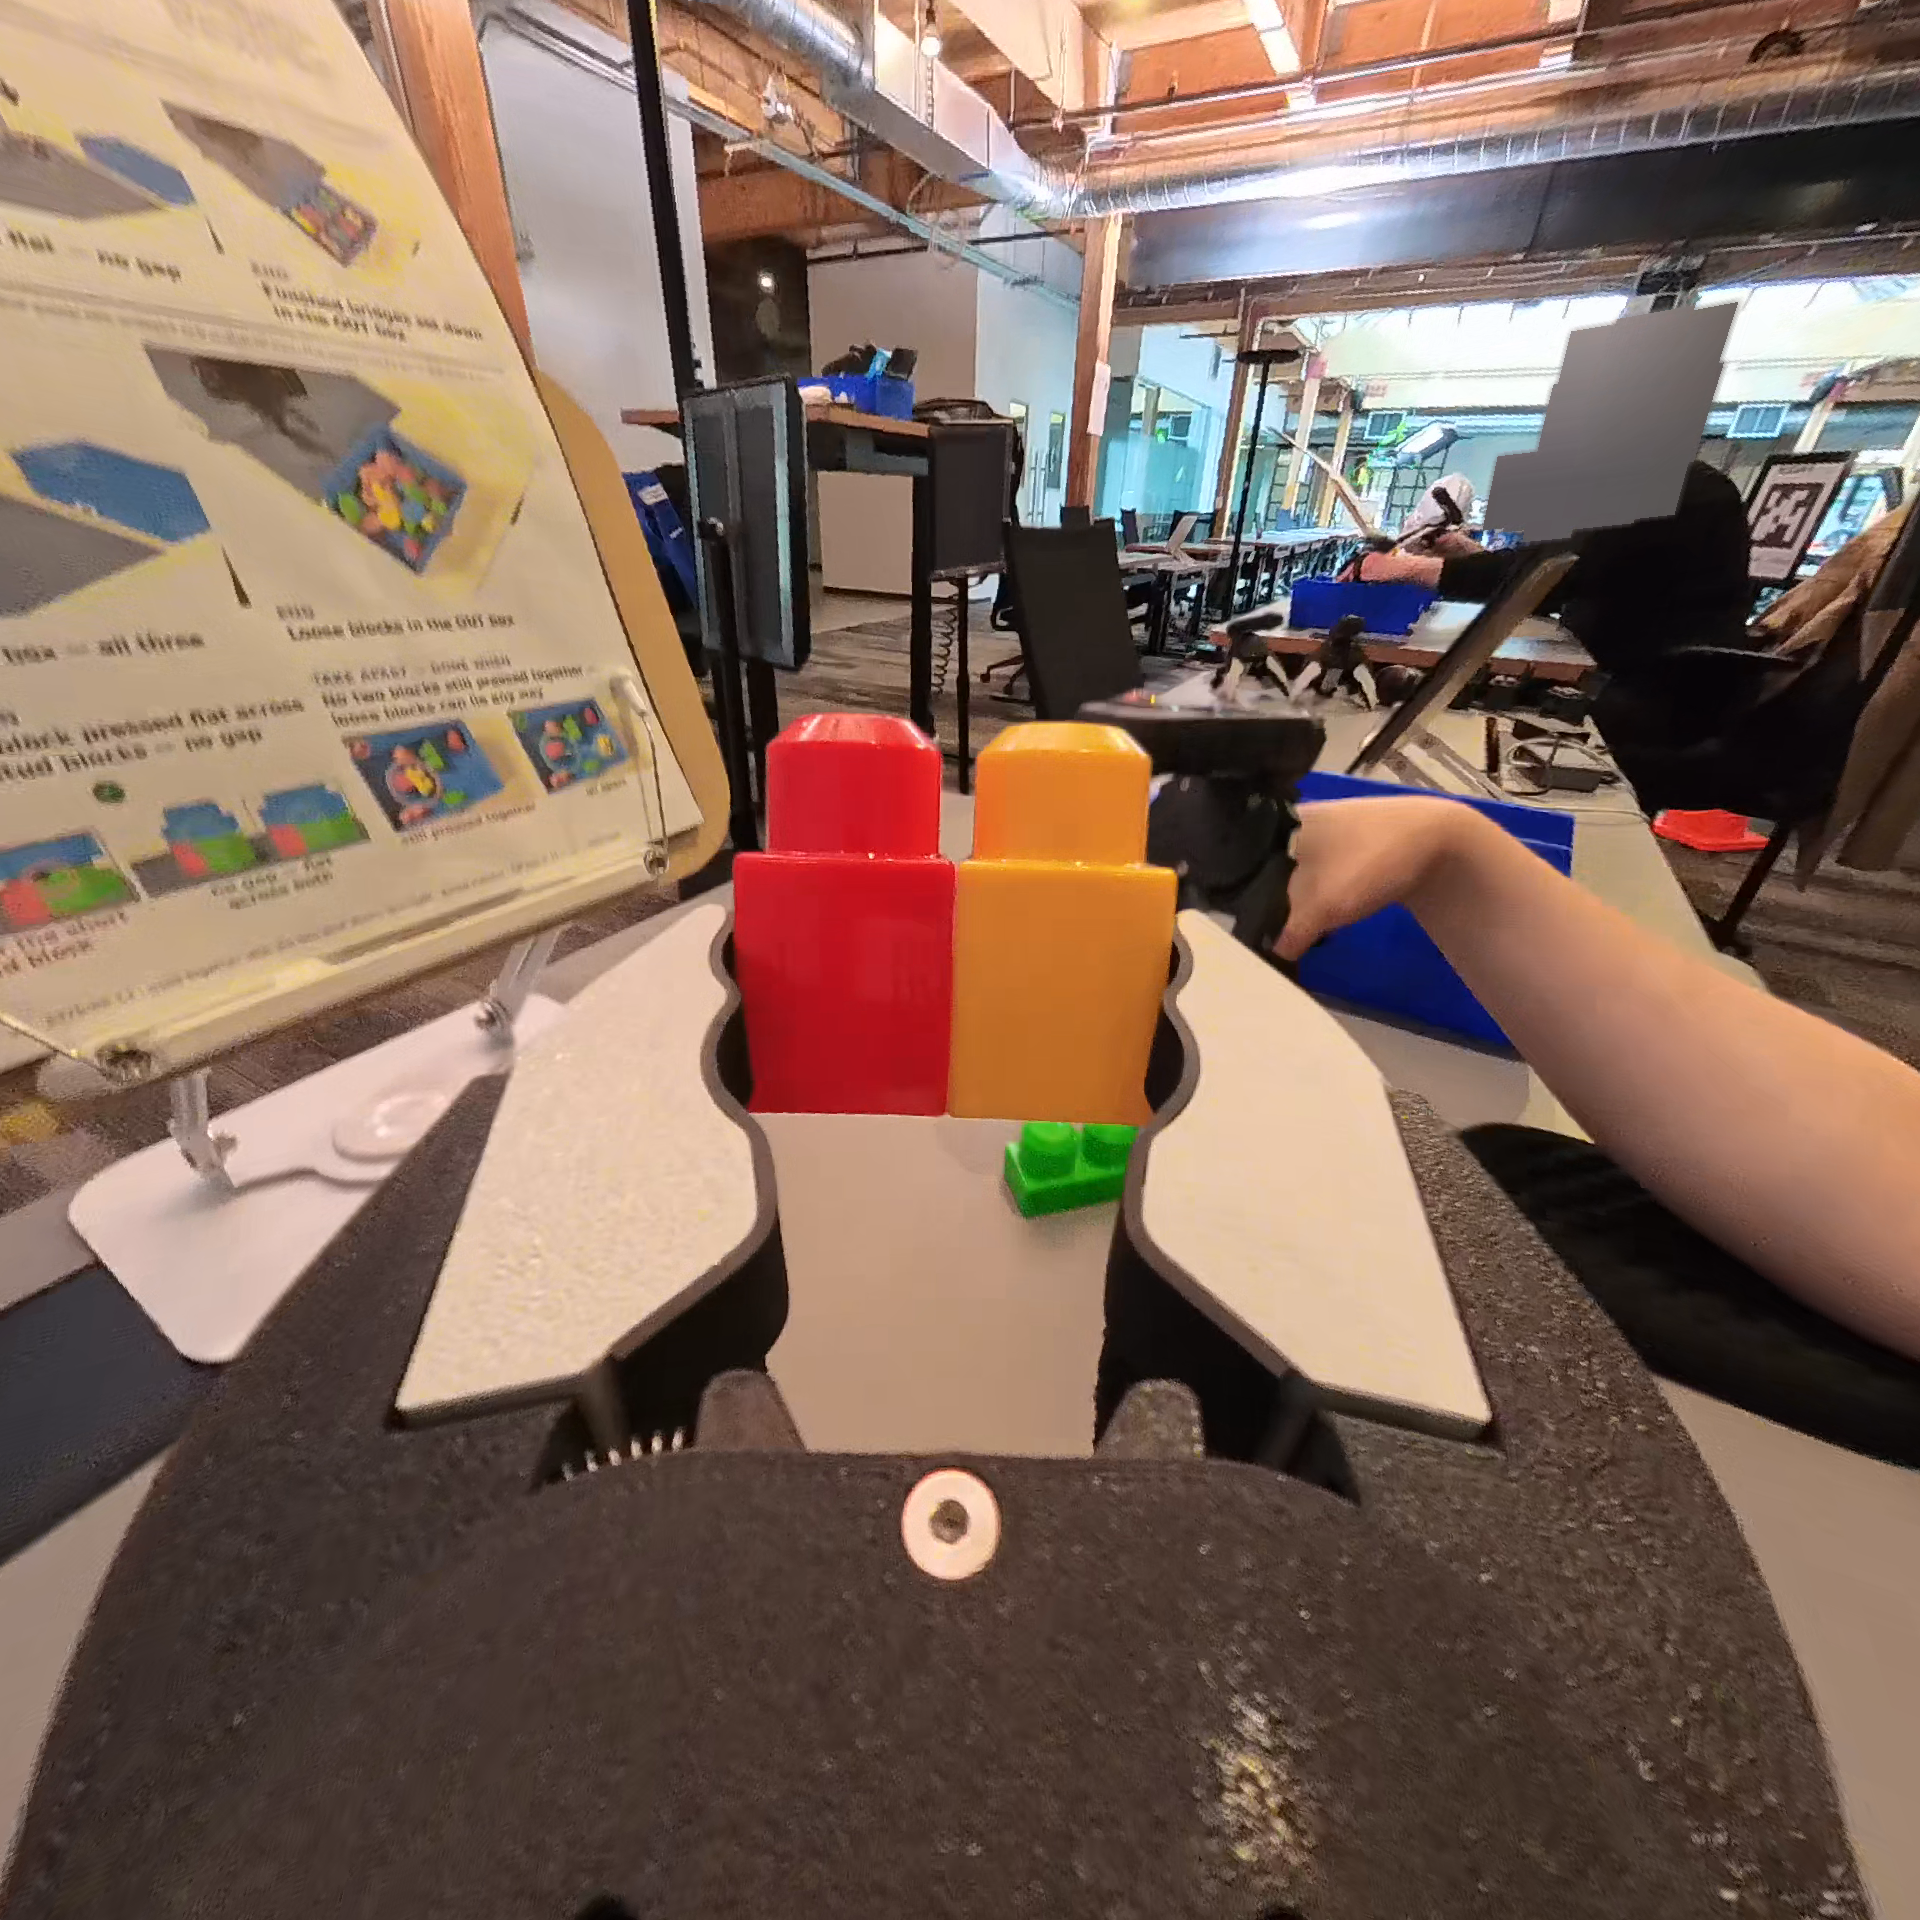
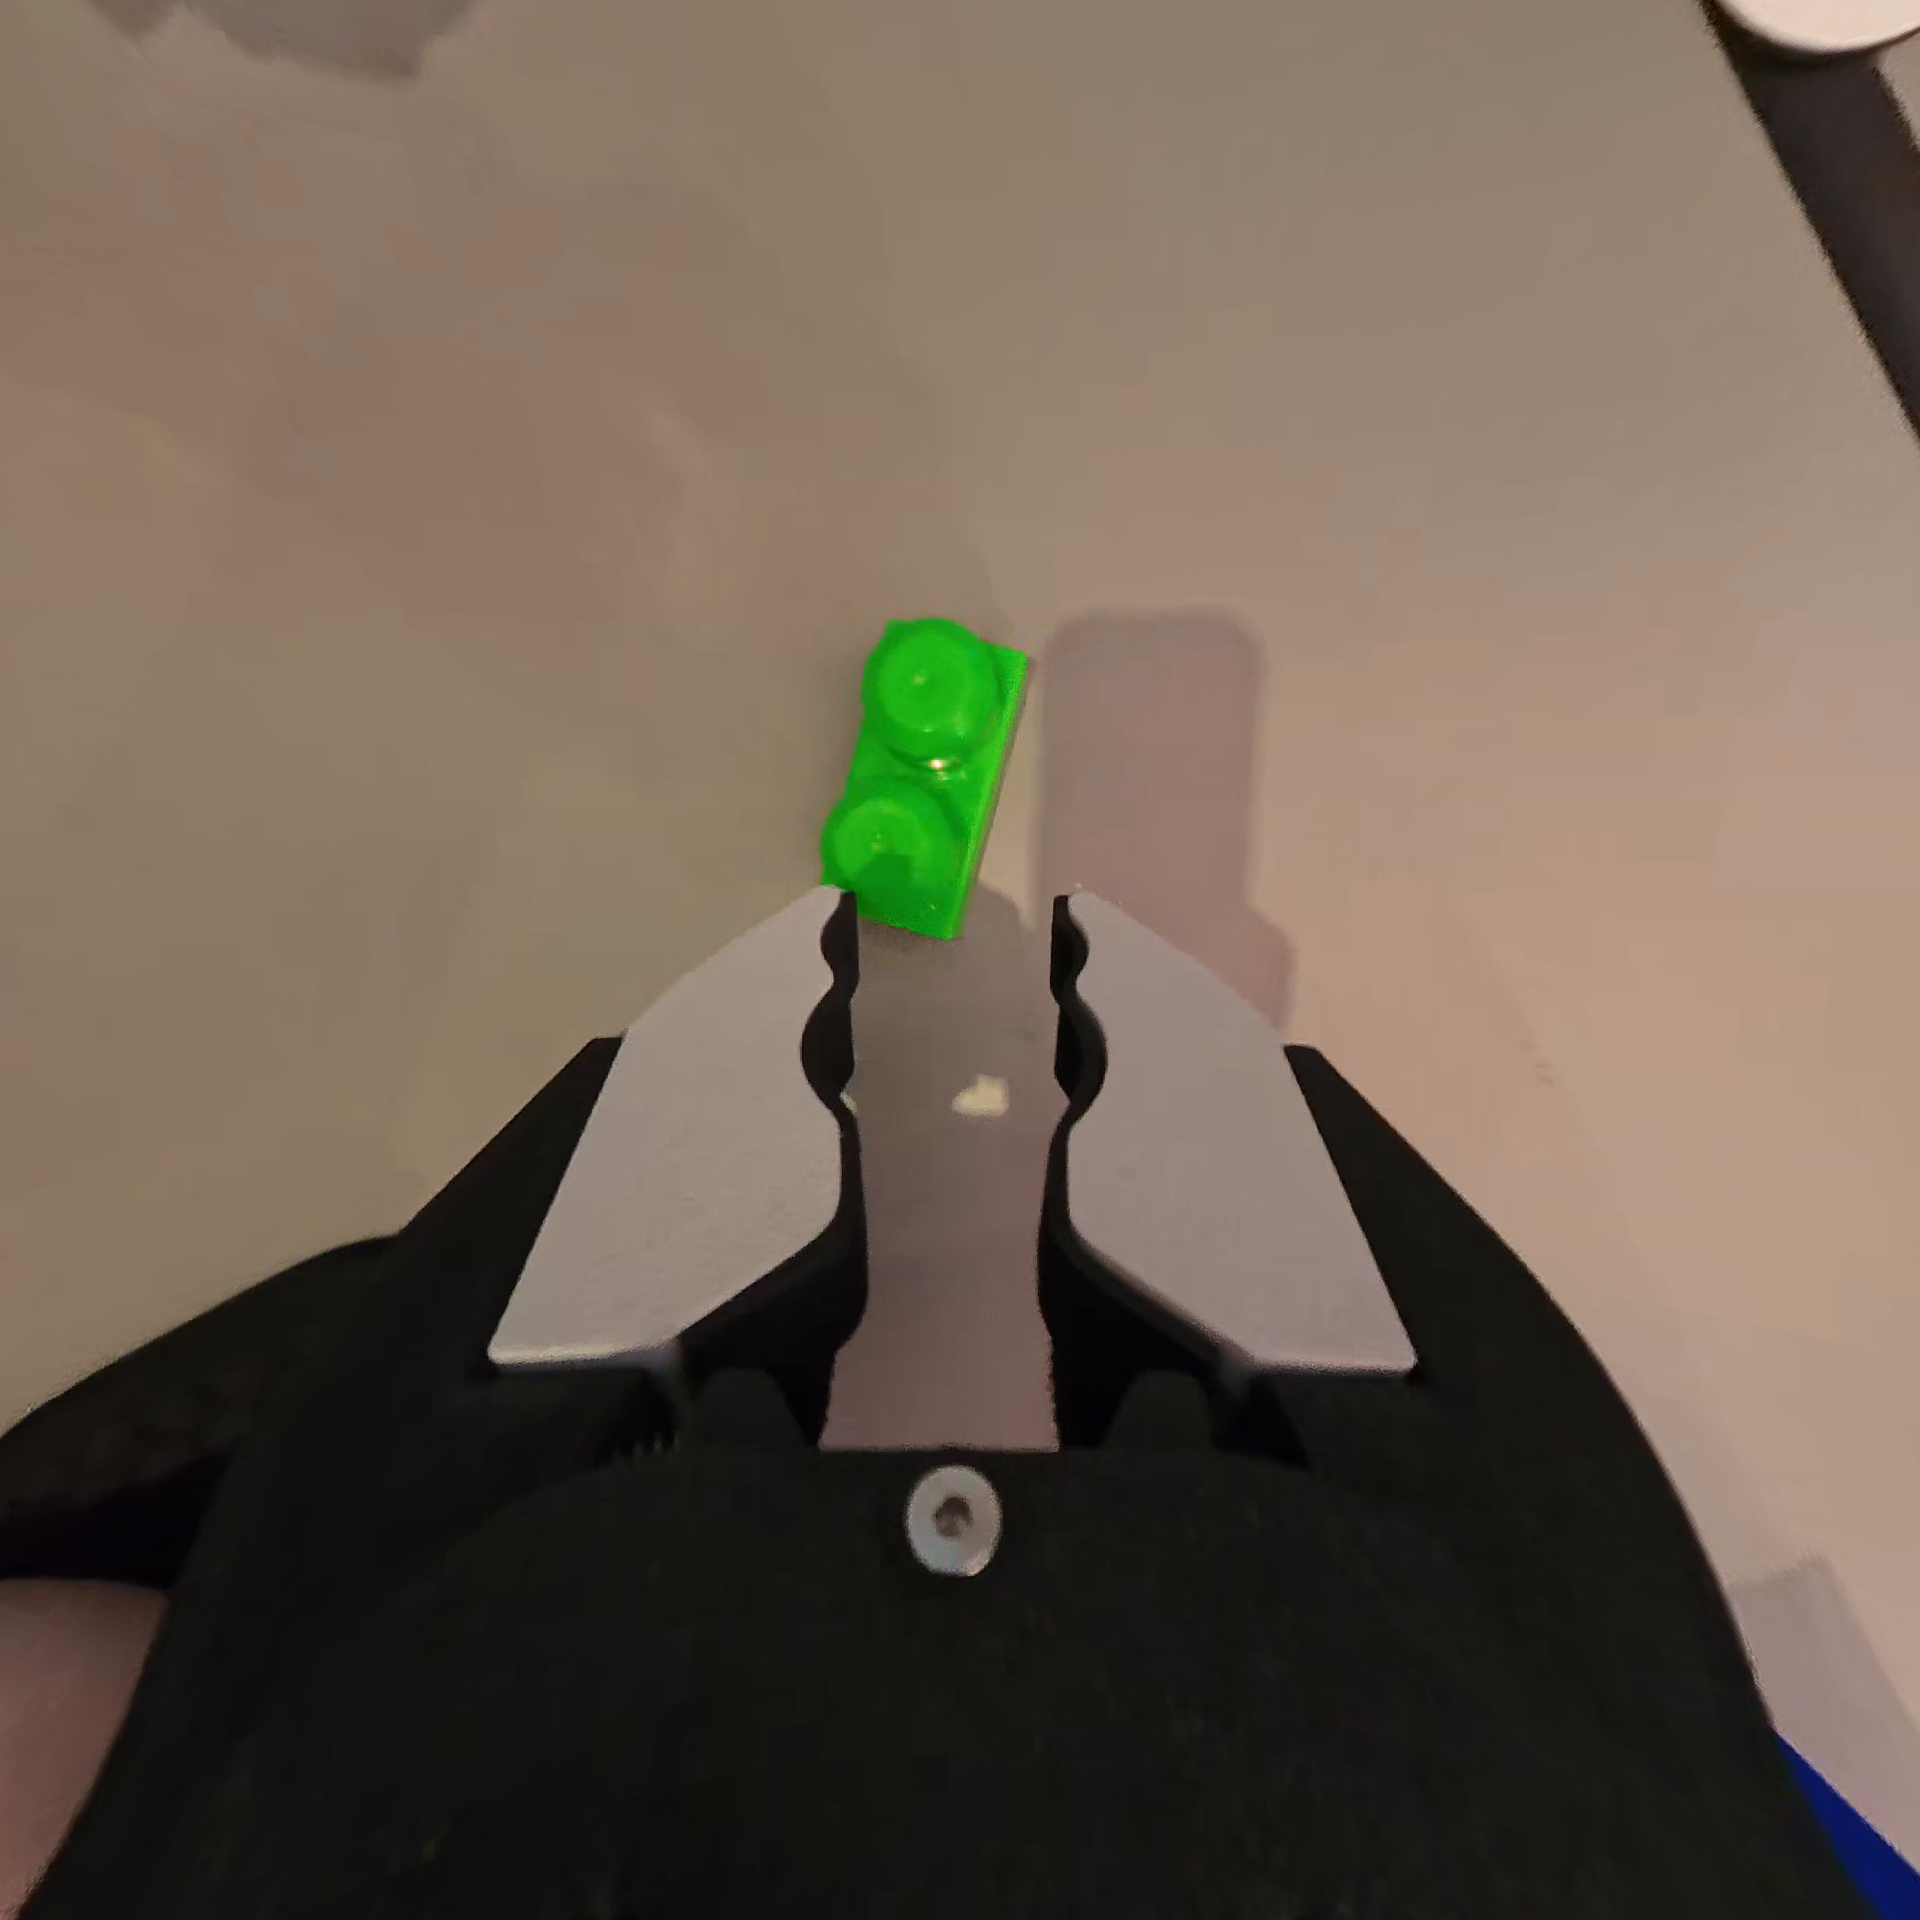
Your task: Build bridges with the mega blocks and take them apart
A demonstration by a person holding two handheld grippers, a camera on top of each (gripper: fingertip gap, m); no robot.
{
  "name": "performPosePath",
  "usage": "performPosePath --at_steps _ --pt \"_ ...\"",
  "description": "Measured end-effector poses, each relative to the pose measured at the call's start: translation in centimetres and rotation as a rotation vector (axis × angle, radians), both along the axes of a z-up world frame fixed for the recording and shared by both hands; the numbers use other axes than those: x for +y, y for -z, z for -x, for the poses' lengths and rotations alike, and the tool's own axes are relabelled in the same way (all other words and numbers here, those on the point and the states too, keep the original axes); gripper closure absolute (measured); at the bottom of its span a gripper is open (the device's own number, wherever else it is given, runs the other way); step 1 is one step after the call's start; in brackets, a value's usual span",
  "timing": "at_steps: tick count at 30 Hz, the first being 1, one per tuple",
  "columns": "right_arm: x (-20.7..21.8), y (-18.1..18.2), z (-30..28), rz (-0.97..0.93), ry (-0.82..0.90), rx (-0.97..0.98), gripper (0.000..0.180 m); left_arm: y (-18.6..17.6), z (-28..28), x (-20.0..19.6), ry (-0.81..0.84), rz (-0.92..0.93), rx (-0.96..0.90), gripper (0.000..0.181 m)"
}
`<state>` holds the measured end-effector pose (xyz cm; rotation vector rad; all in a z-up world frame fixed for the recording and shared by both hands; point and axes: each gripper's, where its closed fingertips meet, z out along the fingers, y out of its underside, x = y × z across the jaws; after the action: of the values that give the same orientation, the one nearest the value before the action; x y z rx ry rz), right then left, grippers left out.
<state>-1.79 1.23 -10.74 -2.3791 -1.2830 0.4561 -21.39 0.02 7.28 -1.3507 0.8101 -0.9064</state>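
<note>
In the left wrist view my left gripper (image 1: 954, 925) is shut on a red block (image 1: 844, 977) and an orange block (image 1: 1060, 987). They stand side by side, studs up, pressed between the two fingers and held above the grey table (image 1: 894, 1299). A small green two-stud block (image 1: 1070, 1169) lies on the table below them. In the right wrist view my right gripper (image 2: 956, 904) is open and empty and looks down at the same green block (image 2: 920, 779), which lies just past its left fingertip (image 2: 831, 914). A hand holds the right gripper's black body (image 1: 1226, 821) beyond the orange block.
A printed instruction sheet (image 1: 260, 520) stands on a clear holder at the left, on a white base plate (image 1: 208, 1226). A blue bin (image 1: 1434, 935) sits at the right behind the person's forearm (image 1: 1610, 1039). A black pad (image 1: 1683, 1309) lies under the forearm. Across from one pair of fingers to the other is roughly 25 cm.
</note>
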Motion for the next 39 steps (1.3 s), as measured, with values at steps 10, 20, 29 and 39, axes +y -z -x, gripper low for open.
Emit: performPosePath --at_steps 10,20,29,39 --pt "0.6 2.0 2.5 0.084 0.068 -0.140 0.150 -0.5 -2.0 1.4 -0.055 -0.133 0.064 0.106" --pt "0.3 4.3 3.0 0.101 0.092 -0.323 0.145 0.9 -1.8 1.1 -0.027 -0.112 0.079 0.106" --pt "0.7 2.5 3.4 0.073 0.088 -0.229 0.146 2.1 -2.8 0.9 -0.016 -0.121 0.131 0.106" --pt "-1.2 -12.1 7.6 0.147 0.099 0.645 0.146 5.9 -4.9 0.8 -0.022 -0.182 0.308 0.106"
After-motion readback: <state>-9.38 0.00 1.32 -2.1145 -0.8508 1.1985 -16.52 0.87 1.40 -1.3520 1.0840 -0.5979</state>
